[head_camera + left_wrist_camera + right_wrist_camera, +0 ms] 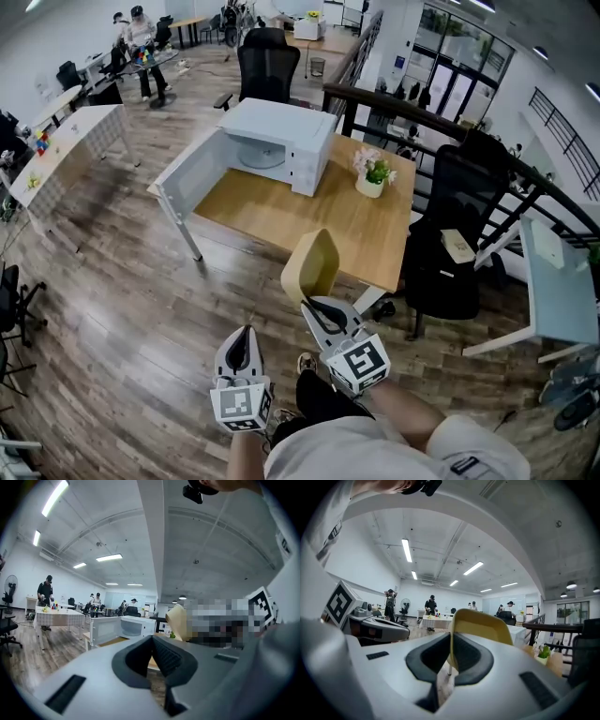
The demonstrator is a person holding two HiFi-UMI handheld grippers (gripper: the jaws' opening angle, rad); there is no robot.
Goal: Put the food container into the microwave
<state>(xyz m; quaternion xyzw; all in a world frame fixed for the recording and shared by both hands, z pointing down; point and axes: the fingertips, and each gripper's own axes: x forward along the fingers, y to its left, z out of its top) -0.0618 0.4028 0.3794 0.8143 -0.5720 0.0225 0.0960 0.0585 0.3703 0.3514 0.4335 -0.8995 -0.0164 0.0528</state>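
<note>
A white microwave stands on the wooden table with its door swung wide open to the left and a glass turntable inside. No food container shows in any view. My left gripper and right gripper are held close to the person's body, well short of the table. Both have their jaws together and hold nothing. In the left gripper view the left gripper points toward the microwave. In the right gripper view the right gripper points at a yellow chair.
The yellow chair stands at the table's near edge, between me and the microwave. A small flower pot sits right of the microwave. Black office chairs and a white side table are to the right. People stand far back left.
</note>
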